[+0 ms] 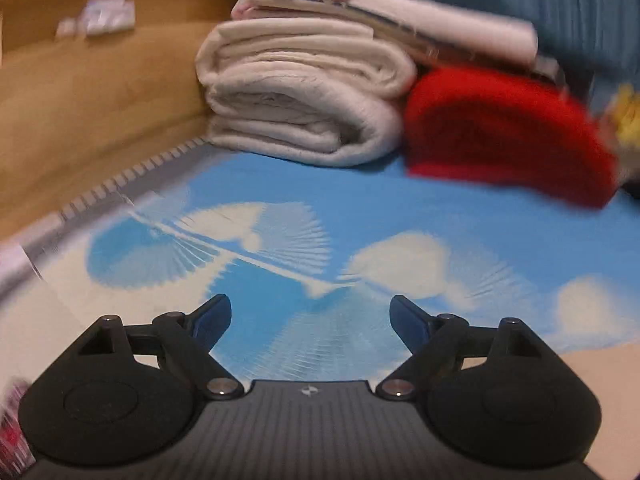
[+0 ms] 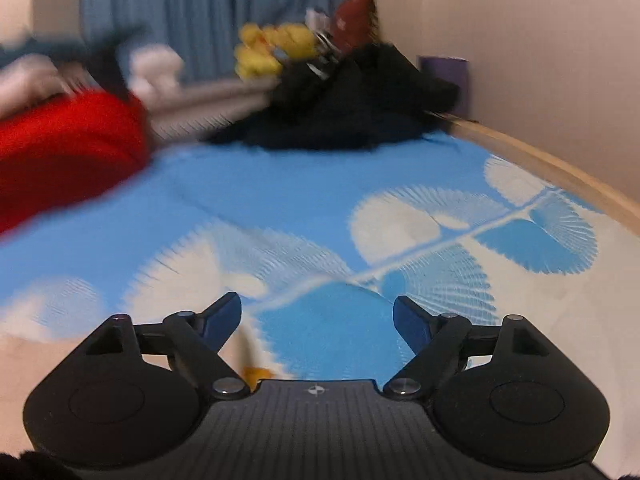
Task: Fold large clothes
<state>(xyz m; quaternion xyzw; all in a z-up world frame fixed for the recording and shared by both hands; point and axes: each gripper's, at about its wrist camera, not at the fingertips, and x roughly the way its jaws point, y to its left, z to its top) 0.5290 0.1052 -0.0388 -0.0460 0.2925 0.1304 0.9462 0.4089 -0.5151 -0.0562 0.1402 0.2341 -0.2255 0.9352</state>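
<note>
Clothes are piled at the sheet's far edge: folded white stack (image 1: 308, 92) against the wooden side, red garment (image 1: 504, 132) beside it, black heap (image 2: 344, 104) in the far corner. Left gripper (image 1: 310, 318) and right gripper (image 2: 316, 320) gape empty above bare blue sheet (image 1: 320, 208).

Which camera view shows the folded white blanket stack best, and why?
The left wrist view: the folded white blanket stack sits whole and fairly sharp beside the red garment. The right wrist view shows only a blurred white scrap at its left edge.
</note>
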